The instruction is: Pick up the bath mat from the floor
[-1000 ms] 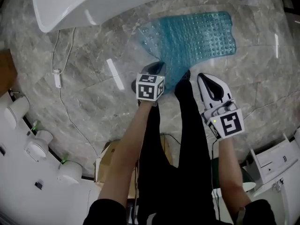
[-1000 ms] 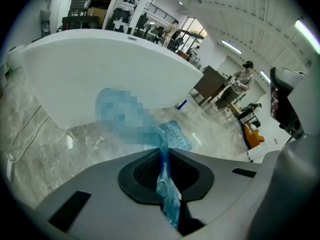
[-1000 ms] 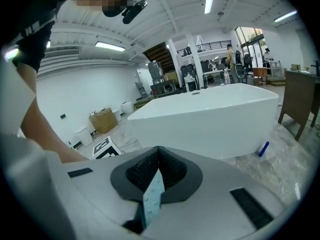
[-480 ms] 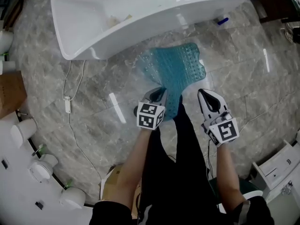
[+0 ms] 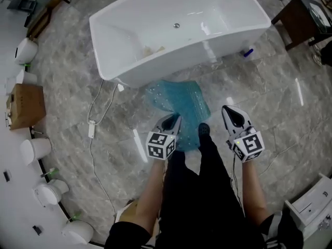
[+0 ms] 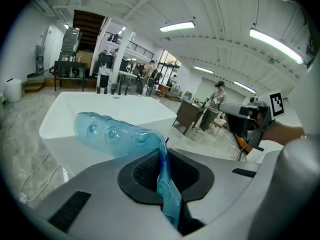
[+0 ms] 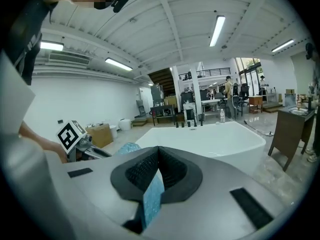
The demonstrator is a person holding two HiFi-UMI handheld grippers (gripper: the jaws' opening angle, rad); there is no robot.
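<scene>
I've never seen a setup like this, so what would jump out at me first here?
A translucent blue bath mat dangles right in front of a big white bathtub. The left gripper pinches the mat's bubbly edge between closed jaws. The right gripper is closed on a blue strip that looks like part of the same mat.

Bright ceiling tube lights glare off the glossy floor; both gripper views bend strongly at dark edges.
</scene>
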